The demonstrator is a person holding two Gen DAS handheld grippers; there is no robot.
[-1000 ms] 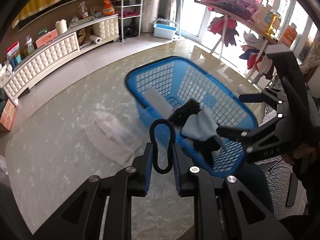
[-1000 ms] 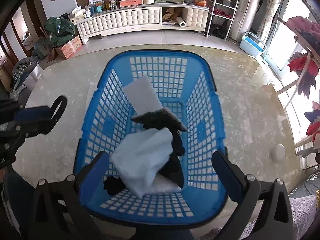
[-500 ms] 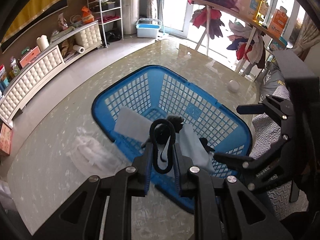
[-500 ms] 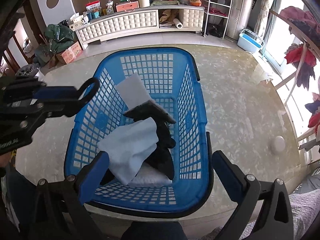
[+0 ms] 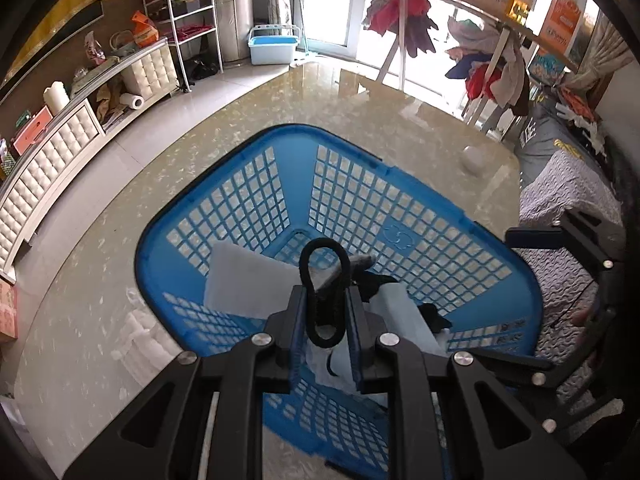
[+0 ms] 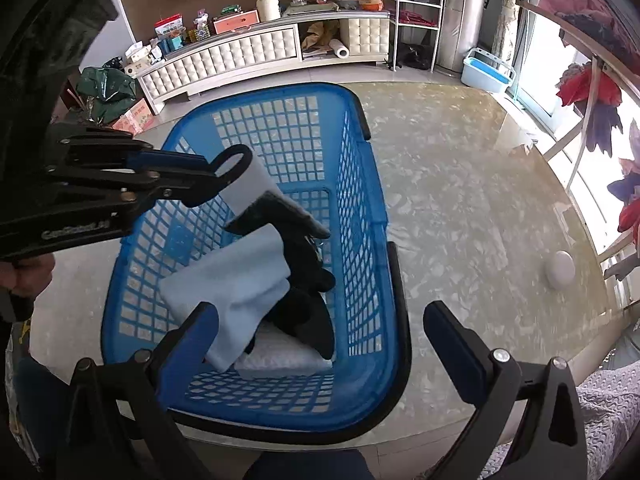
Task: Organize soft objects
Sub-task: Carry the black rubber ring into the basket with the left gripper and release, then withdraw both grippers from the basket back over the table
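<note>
A black hair tie [image 5: 323, 288], pinched between the narrowed jaws of the left gripper [image 5: 326, 300], loops past the fingertips toward twelve o'clock above the blue basket [image 6: 362, 264] of cloths, while the right gripper [image 6: 320, 320] gapes wide and empty over the basket's near end.

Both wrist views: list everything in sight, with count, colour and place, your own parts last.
Basket: one, blue, on table.
Table: one, beige marble.
Cloths: two, light blue and pale grey, in basket.
Dark items: black, count unclear, in basket.
White pad: one, basket bottom.
Hair tie: one, black, in left gripper.
Round thing: one, white, table's far edge.
Cabinet: one, white, back wall.
Left gripper: shut on hair tie, above basket.
Right gripper: open, empty, above basket.
</note>
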